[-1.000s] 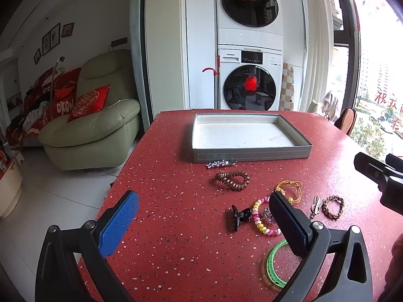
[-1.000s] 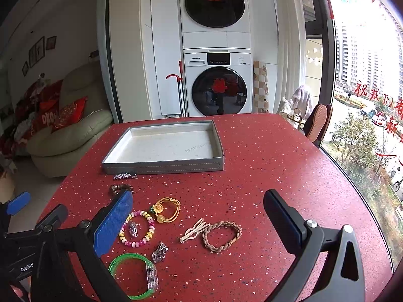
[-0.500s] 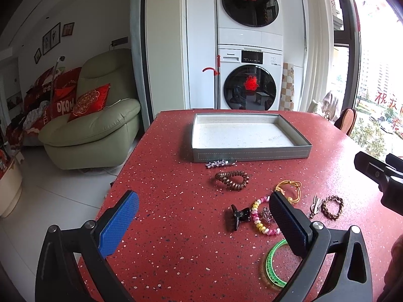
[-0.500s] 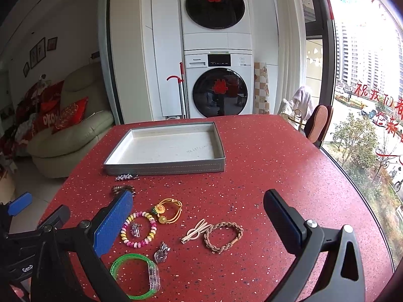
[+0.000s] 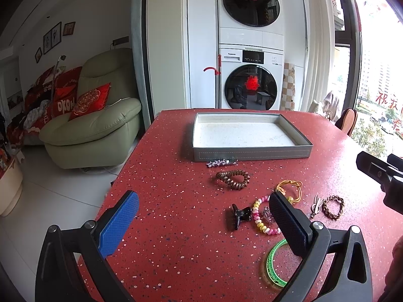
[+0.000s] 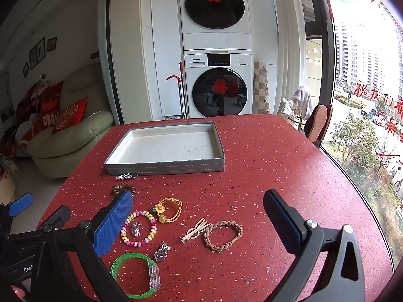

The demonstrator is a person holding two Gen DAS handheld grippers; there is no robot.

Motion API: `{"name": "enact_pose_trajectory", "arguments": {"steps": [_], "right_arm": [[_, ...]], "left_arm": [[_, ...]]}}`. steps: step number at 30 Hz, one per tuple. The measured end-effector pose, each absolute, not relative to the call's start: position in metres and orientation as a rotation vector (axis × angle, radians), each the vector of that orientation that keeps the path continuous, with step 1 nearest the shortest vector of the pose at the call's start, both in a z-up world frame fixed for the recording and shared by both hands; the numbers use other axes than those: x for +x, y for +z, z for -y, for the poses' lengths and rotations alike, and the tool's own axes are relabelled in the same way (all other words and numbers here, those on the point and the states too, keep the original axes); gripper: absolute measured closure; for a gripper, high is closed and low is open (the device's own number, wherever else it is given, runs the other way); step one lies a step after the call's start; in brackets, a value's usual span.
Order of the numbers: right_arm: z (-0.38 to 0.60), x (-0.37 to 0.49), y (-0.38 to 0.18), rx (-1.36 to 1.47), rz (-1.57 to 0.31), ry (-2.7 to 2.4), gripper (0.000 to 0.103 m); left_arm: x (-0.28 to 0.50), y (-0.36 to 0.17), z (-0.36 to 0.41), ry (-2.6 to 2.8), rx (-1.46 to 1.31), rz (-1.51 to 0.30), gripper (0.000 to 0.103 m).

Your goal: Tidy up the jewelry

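Almost nothing is changed against the views from one second ago. In the left wrist view the scene is held fixed; in the right wrist view the tray and the jewelry are shifted slightly downward and rightward, so a small lift or tilt of the right gripper (image 6: 199,216) is indicated. No item is moved. The task is therefore judged to be at its start, with every piece yet to be transferred.

The left gripper (image 5: 204,216) is held low over the near left part of the red table (image 5: 163,176), jaws wide and empty. The right gripper is held over the near centre, jaws likewise wide and empty.

From left to right in the right wrist view, the following are laid loose on the table:
- star clip (image 6: 125,176), just in front of the tray, long axis left to right;
- brown coil tie (image 6: 124,189);
- green bangle (image 6: 136,275), lying flat;
- pastel bead bracelet (image 6: 138,228), with a small silver charm inside it;
- yellow cord bracelet (image 6: 168,210);
- cream clip (image 6: 196,229), long axis diagonal, prongs pointed up and right;
- braided bracelet (image 6: 223,236).

The grey tray (image 6: 163,168) is set beyond the jewelry, empty, long side parallel to the near edge.
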State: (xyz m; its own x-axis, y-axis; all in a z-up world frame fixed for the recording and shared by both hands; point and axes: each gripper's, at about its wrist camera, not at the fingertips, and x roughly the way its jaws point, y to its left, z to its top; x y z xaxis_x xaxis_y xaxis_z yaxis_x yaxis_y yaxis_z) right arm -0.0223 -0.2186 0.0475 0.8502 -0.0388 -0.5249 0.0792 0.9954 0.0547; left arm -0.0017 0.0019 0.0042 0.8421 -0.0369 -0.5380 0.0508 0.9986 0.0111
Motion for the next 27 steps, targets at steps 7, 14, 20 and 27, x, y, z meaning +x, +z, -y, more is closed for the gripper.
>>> {"name": "enact_pose_trajectory", "arguments": {"steps": [7, 14, 20, 27], "right_arm": [[0.2185, -0.0229, 0.0489, 0.076, -0.550, -0.061, 0.000], [0.2179, -0.0233, 0.0491, 0.076, -0.549, -0.061, 0.000], [0.2170, -0.0238, 0.0489, 0.077, -0.550, -0.060, 0.000], [0.2157, -0.0250, 0.0508, 0.077, -0.551, -0.055, 0.000]], "left_arm": [[-0.0022, 0.0038, -0.0017, -0.044, 0.023, -0.568, 0.000], [-0.0027, 0.0043, -0.0016, -0.043, 0.024, -0.567, 0.000], [-0.0026, 0.0045, -0.0016, -0.041, 0.022, -0.567, 0.000], [-0.0022, 0.0050, -0.0012, -0.040, 0.020, -0.568, 0.000]]}}
